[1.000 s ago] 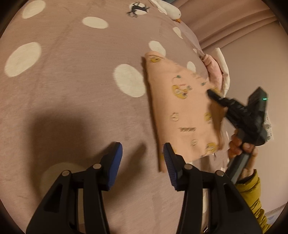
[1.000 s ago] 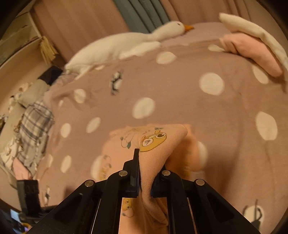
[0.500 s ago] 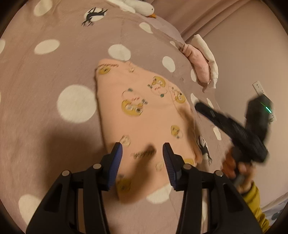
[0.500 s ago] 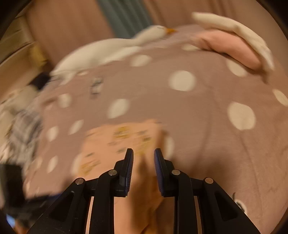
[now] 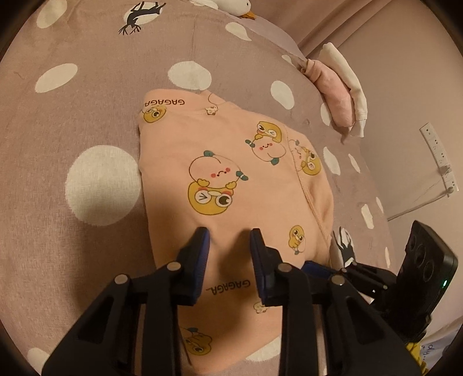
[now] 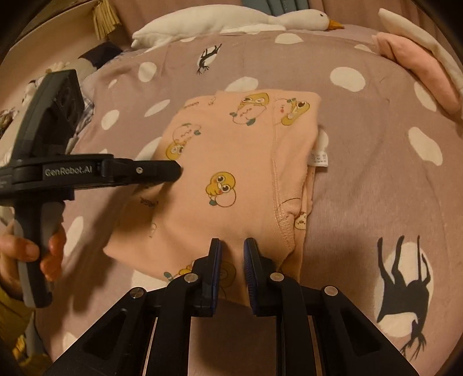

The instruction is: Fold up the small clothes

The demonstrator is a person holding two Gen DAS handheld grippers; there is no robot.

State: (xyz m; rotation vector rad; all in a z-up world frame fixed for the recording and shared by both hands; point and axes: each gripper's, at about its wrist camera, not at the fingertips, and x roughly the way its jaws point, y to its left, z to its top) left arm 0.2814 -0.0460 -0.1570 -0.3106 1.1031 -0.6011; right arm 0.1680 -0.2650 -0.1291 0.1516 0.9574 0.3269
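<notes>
Resting folded on the dotted mauve bedspread (image 5: 86, 101), the peach cartoon-print cotton garment (image 5: 231, 179) could spring open. Both the left gripper (image 5: 228, 234) and right gripper (image 6: 231, 245) hover spread above it, pinching nothing; dragging a fingertip (image 5: 199, 240) would rumple the loose top layer.

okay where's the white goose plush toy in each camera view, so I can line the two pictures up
Left wrist view: the white goose plush shows only head and orange beak at the top edge, right of centre.
Right wrist view: the goose lies full length along the top, its beak pointing right.
Shared landmark: the folded peach garment lies on the spotted blanket, nearer the camera than the goose in both views.
</notes>
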